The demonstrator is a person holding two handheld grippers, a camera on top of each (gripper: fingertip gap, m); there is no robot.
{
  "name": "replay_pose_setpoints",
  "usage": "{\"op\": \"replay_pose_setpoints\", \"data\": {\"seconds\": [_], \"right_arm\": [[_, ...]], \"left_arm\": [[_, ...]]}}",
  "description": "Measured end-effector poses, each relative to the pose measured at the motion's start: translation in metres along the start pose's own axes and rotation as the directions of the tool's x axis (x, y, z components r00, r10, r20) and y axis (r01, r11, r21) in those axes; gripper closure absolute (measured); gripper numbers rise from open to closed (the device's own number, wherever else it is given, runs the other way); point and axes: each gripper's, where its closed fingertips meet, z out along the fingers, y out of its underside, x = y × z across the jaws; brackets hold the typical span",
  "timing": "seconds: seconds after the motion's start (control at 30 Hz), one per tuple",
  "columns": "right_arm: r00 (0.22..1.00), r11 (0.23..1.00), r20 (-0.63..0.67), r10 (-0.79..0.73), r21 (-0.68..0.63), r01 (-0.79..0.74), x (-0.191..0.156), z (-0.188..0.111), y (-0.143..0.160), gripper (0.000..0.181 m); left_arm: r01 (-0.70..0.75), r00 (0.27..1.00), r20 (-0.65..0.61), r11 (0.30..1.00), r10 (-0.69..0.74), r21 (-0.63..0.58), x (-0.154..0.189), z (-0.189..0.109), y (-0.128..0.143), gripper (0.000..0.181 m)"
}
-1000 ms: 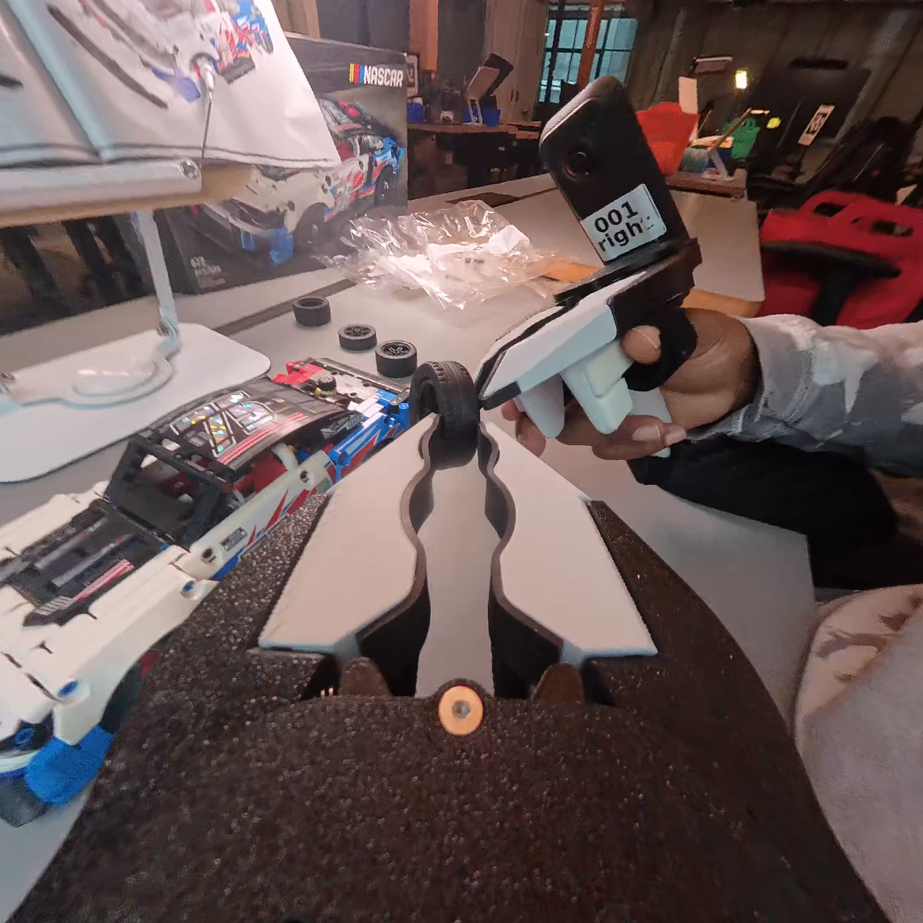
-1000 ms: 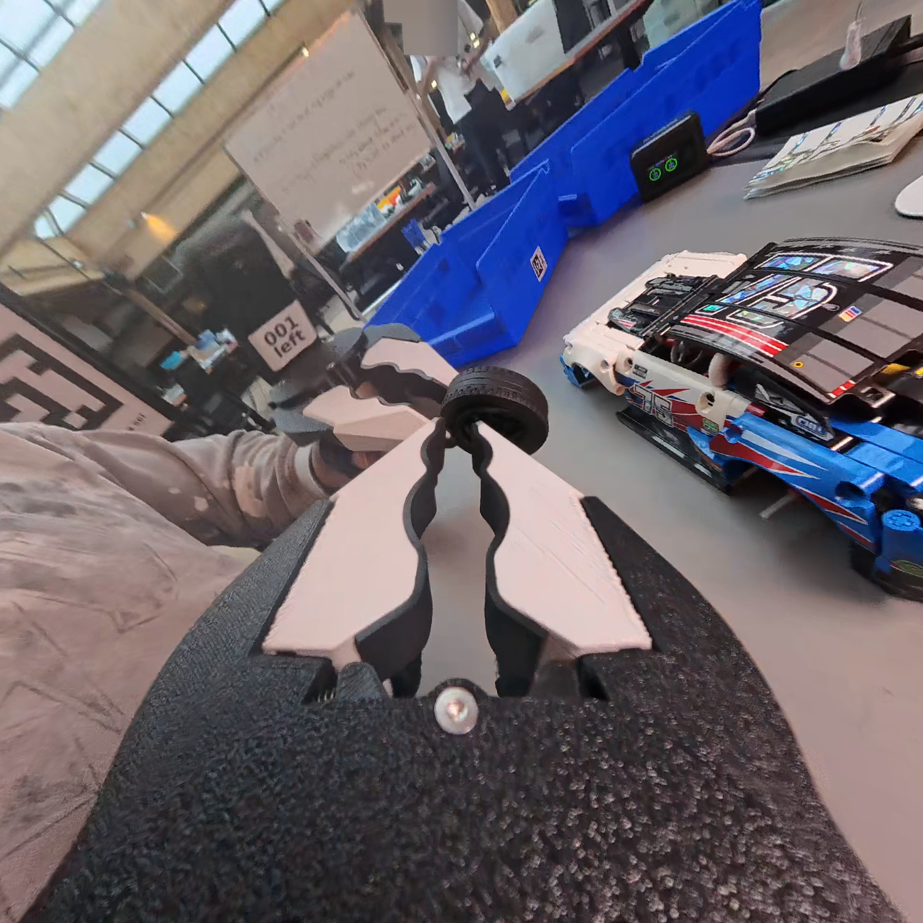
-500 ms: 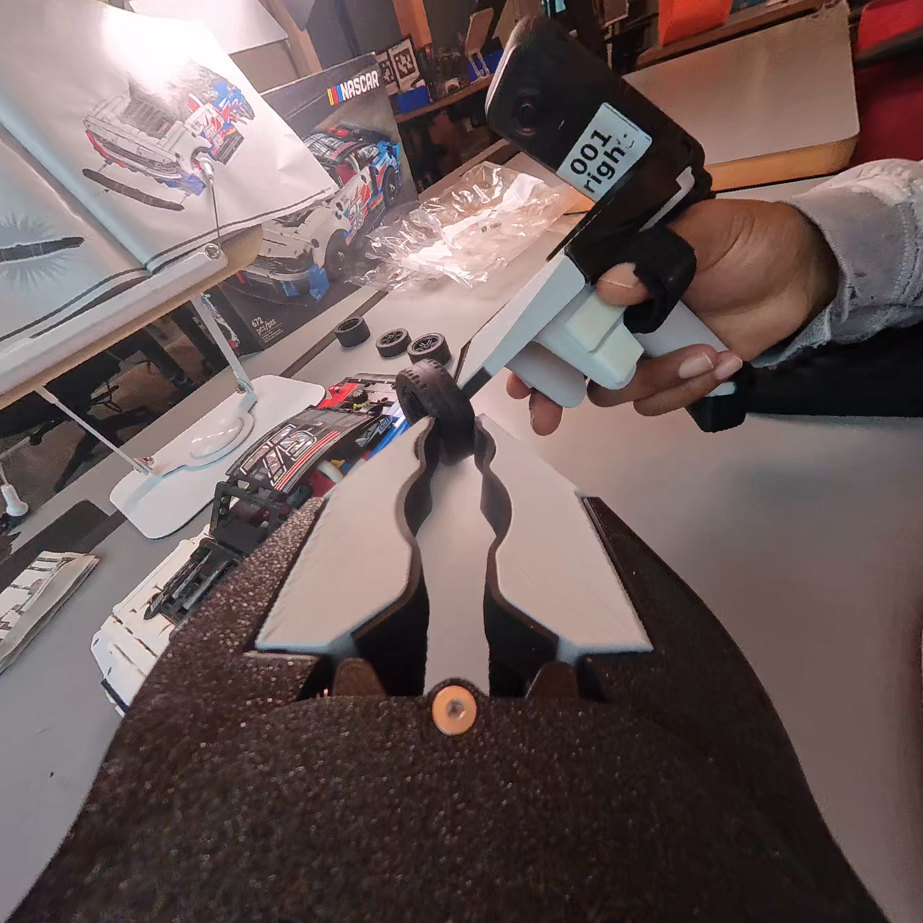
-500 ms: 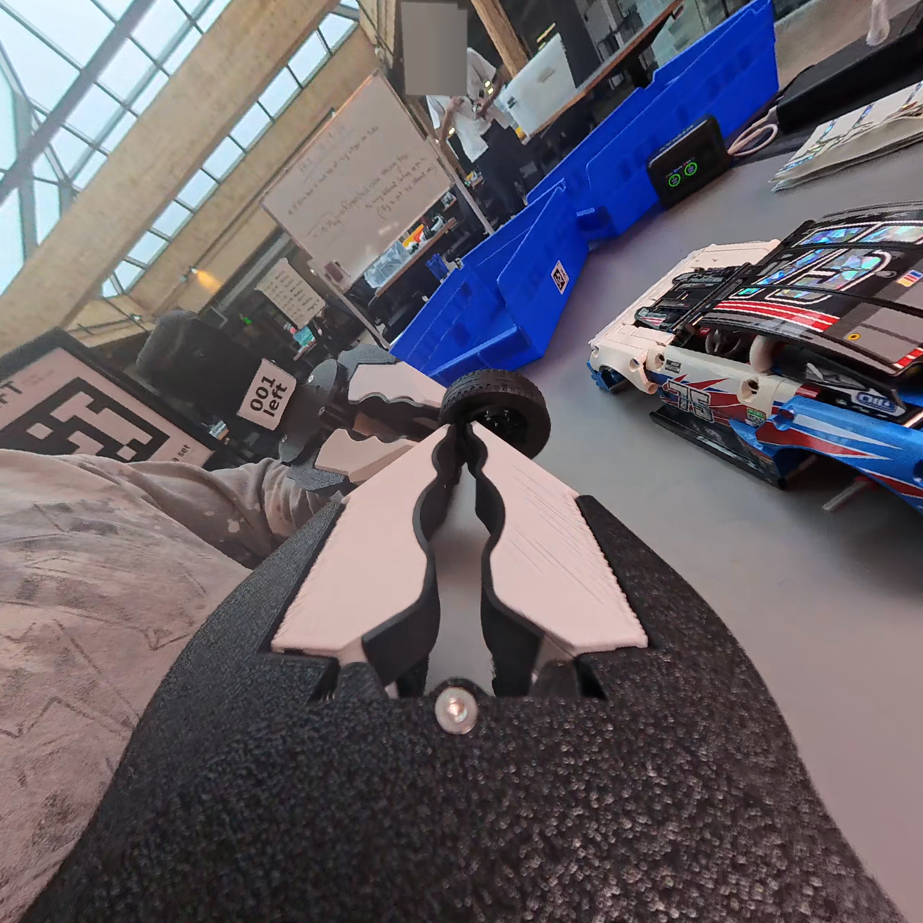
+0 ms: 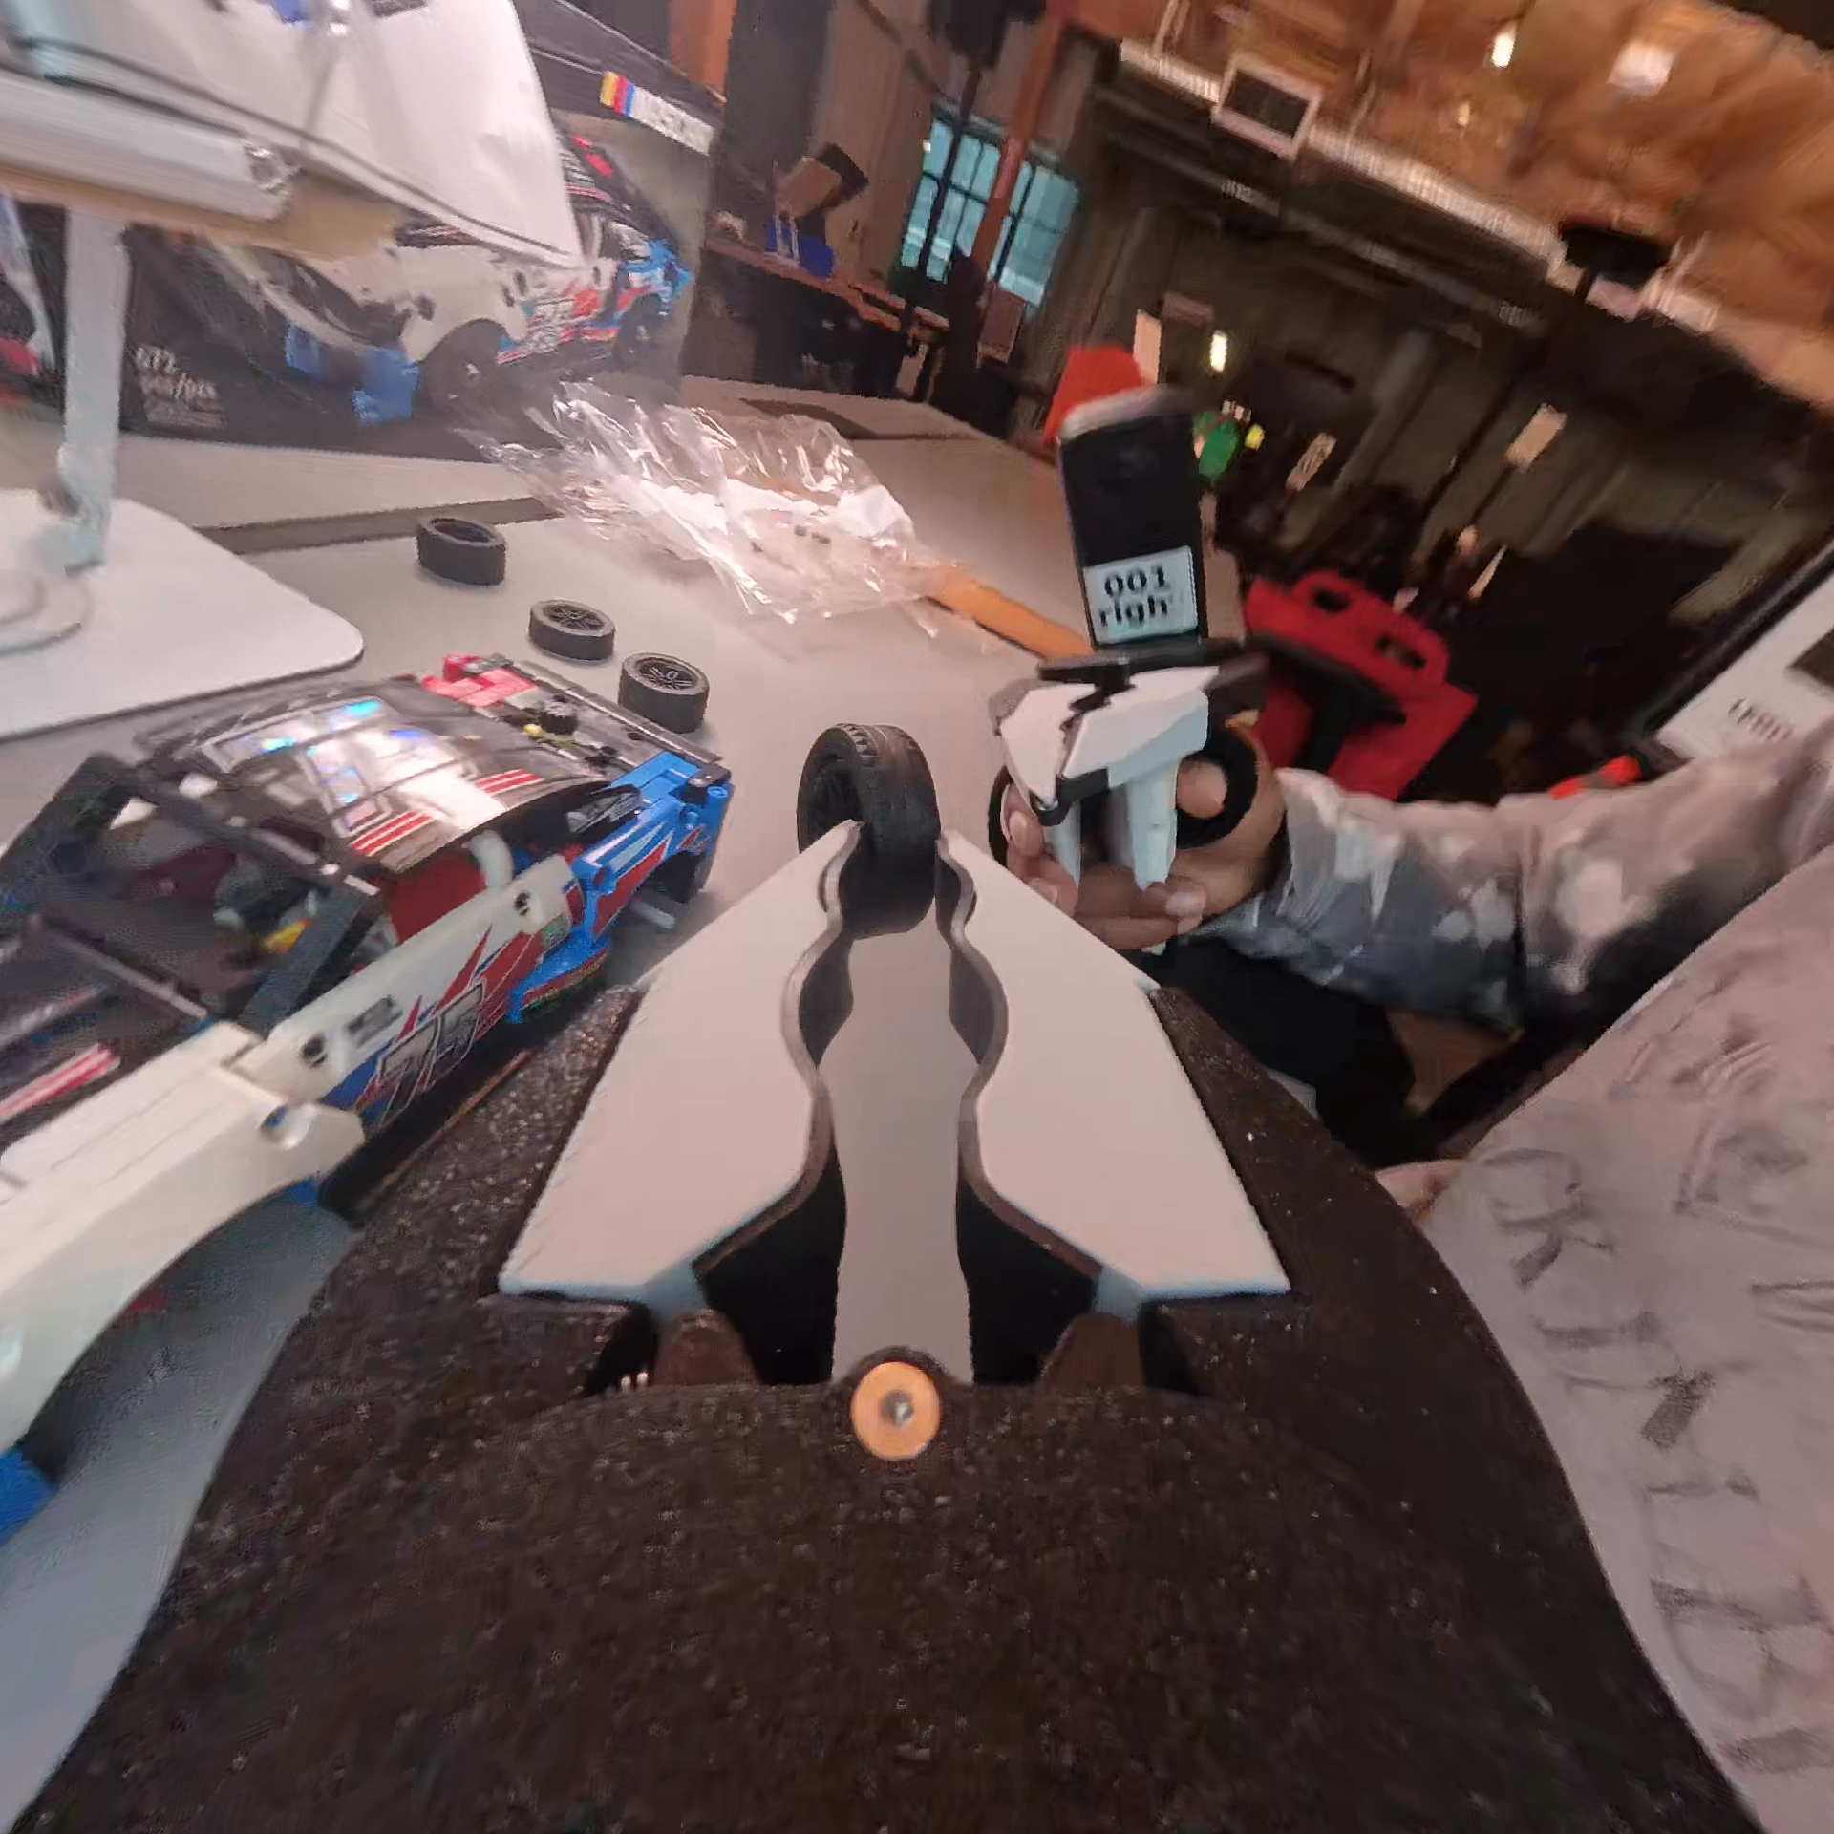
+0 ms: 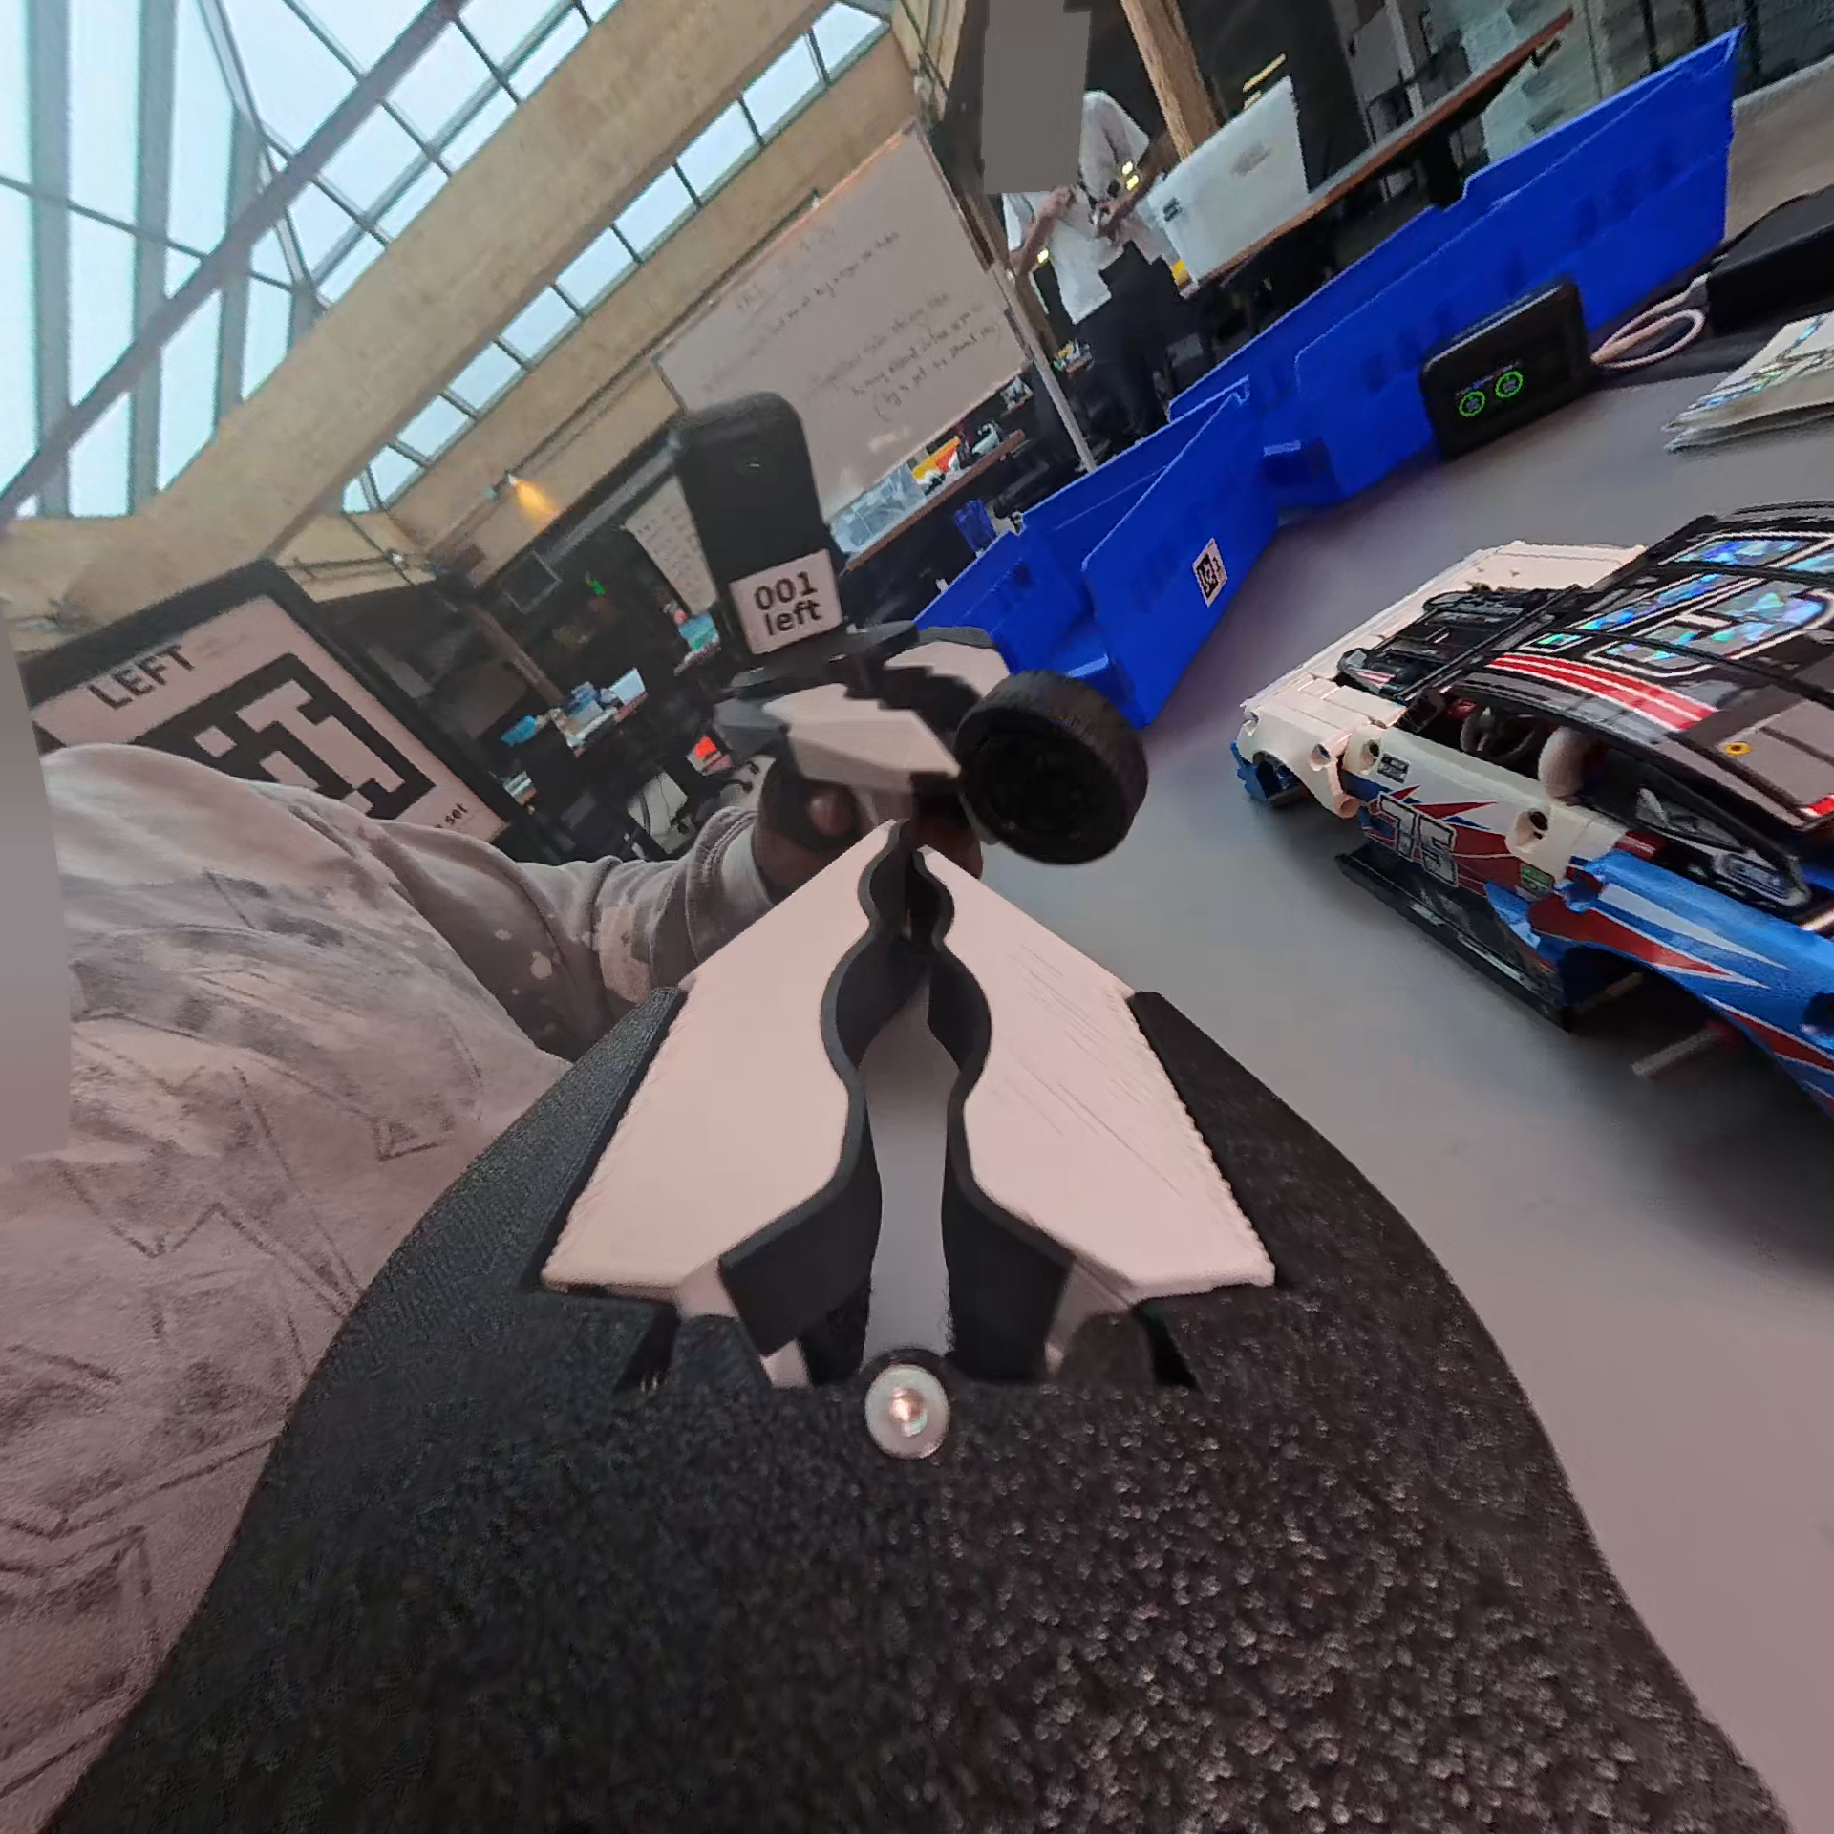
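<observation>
A small black toy wheel (image 5: 871,794) is gripped upright between the tips of the left tool (image 5: 888,858), above the grey desk (image 5: 873,556). In the right wrist view the same wheel (image 6: 1050,782) is seen held by the left tool (image 6: 953,739) just beyond the right tool (image 6: 908,873), whose tips are nearly closed with only a thin gap; nothing appears to be clamped there, though the tip region is dark and hard to read. The right tool (image 5: 1022,739) is seen at 3 o'clock of the wheel in the left wrist view, near it but apart, held by a hand (image 5: 1171,863).

A brick-built race car (image 5: 327,893) in white, blue, red and black lies on the desk at 9 o'clock of the wheel. Three loose tyres (image 5: 571,628) are lined up behind the car, and a crumpled clear plastic bag (image 5: 734,496) lies beyond them.
</observation>
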Motion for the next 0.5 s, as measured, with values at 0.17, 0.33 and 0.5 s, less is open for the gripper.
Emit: {"op": "replay_pose_setpoints", "data": {"seconds": [0.17,0.33,0.5], "right_arm": [[0.997,0.999,-0.080,-0.022,-0.027,0.019,0.008,0.000,0.008,0.181],[0.989,0.999,-0.140,0.044,0.018,-0.042,0.014,0.009,-0.002,0.175],[0.987,0.997,-0.139,0.075,0.032,-0.071,0.013,0.012,-0.003,0.169]], "left_arm": [[0.019,0.999,0.044,0.999,-0.018,-0.026,-0.003,-0.001,0.011,0.170],[-0.158,0.979,0.127,0.987,0.159,-0.023,0.000,0.005,0.003,0.169],[-0.357,0.910,0.203,0.933,0.360,-0.056,0.013,0.011,0.002,0.170]]}}
